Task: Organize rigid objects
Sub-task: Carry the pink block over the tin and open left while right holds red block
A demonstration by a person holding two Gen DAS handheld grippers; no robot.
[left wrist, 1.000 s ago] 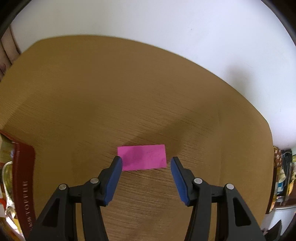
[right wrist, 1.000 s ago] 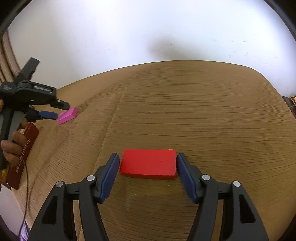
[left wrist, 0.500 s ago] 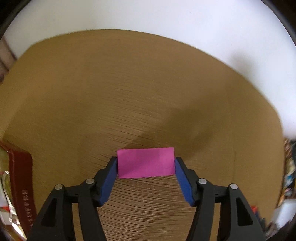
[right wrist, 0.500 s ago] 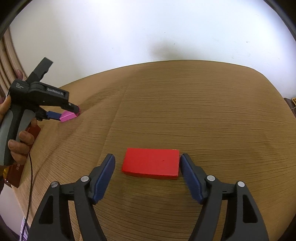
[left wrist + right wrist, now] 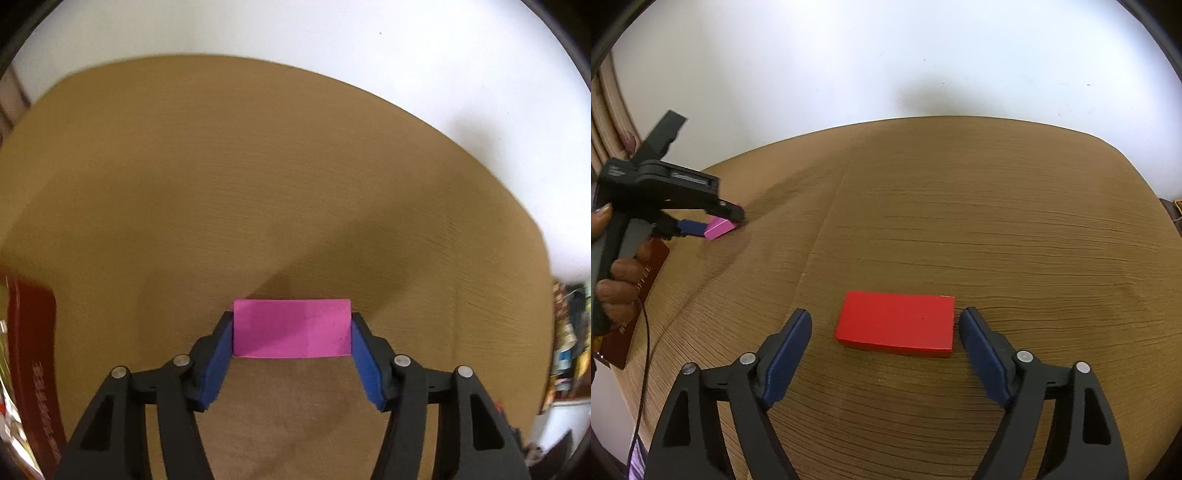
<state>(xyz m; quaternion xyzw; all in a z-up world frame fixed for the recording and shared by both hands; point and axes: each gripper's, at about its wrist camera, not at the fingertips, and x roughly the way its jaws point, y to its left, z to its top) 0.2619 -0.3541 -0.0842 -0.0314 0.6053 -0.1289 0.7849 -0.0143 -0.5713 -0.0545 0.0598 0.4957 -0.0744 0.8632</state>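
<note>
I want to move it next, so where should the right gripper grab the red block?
Take the red block by its two short ends, from above. It lies flat on the table, long axis across the right gripper, whose jaws are opening, clear of both ends.

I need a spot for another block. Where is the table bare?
The table is bare from the red block back to the wall and to the right edge. Between red block and pink block is also free. Crowded: the left edge, with the left gripper and a maroon book.

Bright, soft shadows, fisheye warp, blurred edges
</note>
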